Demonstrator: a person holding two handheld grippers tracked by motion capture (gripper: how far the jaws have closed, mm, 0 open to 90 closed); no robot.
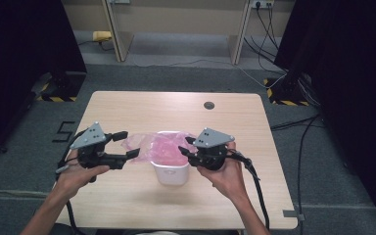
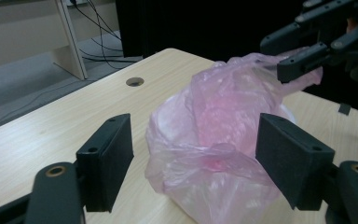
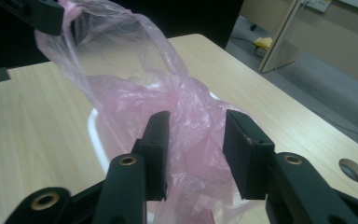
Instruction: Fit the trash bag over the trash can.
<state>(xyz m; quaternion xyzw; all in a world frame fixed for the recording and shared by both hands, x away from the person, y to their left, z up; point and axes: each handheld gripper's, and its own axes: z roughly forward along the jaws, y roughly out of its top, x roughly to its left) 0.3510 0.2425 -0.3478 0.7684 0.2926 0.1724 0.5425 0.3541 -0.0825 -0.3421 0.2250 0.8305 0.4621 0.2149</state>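
A crinkled, translucent pink plastic bag [image 1: 159, 147] lines a white, rounded-square bin [image 1: 170, 174] on the pale woodgrain counter [image 1: 127, 110]; the left claw [image 1: 126, 145] gapes apart; the right claw [image 3: 193, 149] stands partly apart, film between its pads.

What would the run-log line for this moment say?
work: lining white bin with pink bag | left gripper: open, at bag edge | right gripper: open, bag between jaws | bag: part in bin
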